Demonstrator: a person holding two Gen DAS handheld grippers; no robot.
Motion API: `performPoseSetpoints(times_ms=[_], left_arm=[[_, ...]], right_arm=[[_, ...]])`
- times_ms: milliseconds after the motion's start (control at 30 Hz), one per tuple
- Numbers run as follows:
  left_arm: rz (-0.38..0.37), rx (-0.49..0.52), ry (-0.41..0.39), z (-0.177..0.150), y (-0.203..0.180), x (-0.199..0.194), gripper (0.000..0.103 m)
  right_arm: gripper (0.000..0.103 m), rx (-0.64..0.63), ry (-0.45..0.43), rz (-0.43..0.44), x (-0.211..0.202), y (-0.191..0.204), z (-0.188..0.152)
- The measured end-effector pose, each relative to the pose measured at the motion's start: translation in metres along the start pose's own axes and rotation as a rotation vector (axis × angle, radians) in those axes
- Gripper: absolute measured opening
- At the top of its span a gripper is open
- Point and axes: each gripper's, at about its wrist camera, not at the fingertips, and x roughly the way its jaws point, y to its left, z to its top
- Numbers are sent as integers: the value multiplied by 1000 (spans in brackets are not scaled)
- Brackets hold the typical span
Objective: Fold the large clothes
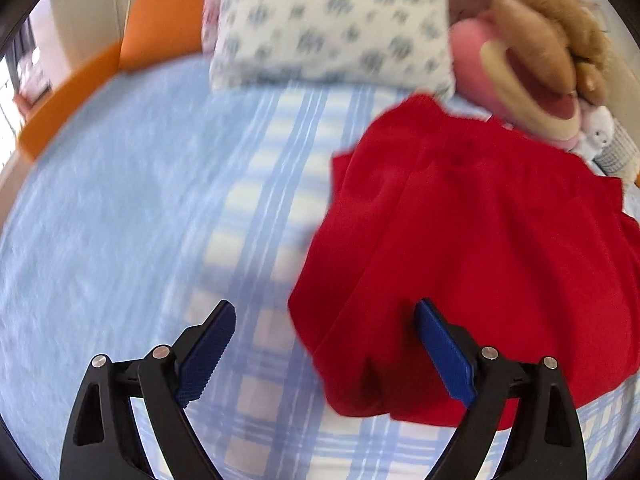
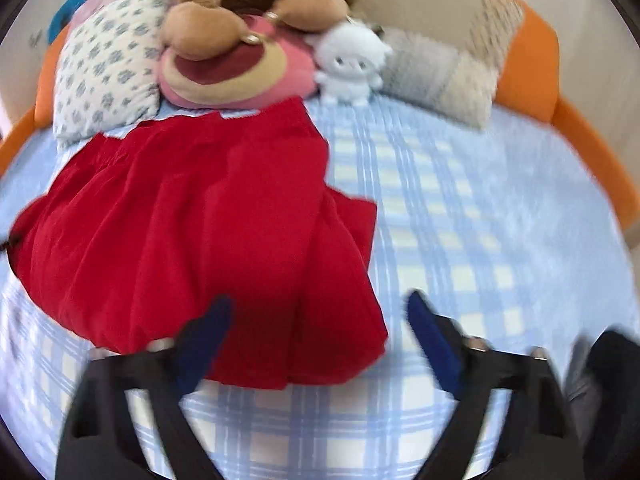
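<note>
A red garment (image 1: pixel 460 240) (image 2: pixel 192 220), partly folded with pleats and creases, lies on a bed with a blue plaid sheet (image 1: pixel 260 200) (image 2: pixel 440 200). My left gripper (image 1: pixel 325 307) hovers open over the garment's lower left edge, and its blue pads (image 1: pixel 208 352) hold nothing. My right gripper (image 2: pixel 319 301) stands open above the garment's lower right corner. The cloth shows between its fingers but the pads (image 2: pixel 434 344) do not press on it. Both views are blurred.
At the head of the bed lie a blue-patterned pillow (image 1: pixel 332 24) (image 2: pixel 108 68), a pink and brown plush bear (image 1: pixel 532 64) (image 2: pixel 232 60), a small white plush (image 2: pixel 352 68) and a beige pillow (image 2: pixel 440 60). An orange bed frame (image 1: pixel 160 24) (image 2: pixel 532 64) rims the mattress.
</note>
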Motion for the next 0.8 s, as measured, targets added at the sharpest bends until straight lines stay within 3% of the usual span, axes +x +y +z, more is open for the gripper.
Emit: performPoseSetpoints(times_ms=[33, 100, 133, 200, 233, 333, 500, 800], left_arm=[[-27, -24, 21, -4, 3, 8, 86], [-88, -64, 36, -11, 5, 16, 62], [-125, -74, 38, -14, 3, 19, 53], [-98, -48, 22, -16, -7, 15, 22], [-67, -15, 0, -14, -14, 8, 17], [-25, 70, -76, -3, -23, -22, 13], [-13, 93, -171, 17, -13, -63, 13], [-17, 5, -45, -15, 6, 3, 13]], right_arm=[[47, 38, 8, 17, 5, -6, -2], [22, 83, 20, 65, 12, -14, -5], [15, 114, 27, 91, 15, -17, -7], [7, 142, -5, 71, 10, -17, -5], [6, 130, -32, 43, 3, -15, -2], [5, 105, -83, -17, -16, -17, 7], [5, 79, -104, -49, -29, -26, 16], [9, 348, 20, 210, 24, -78, -20]])
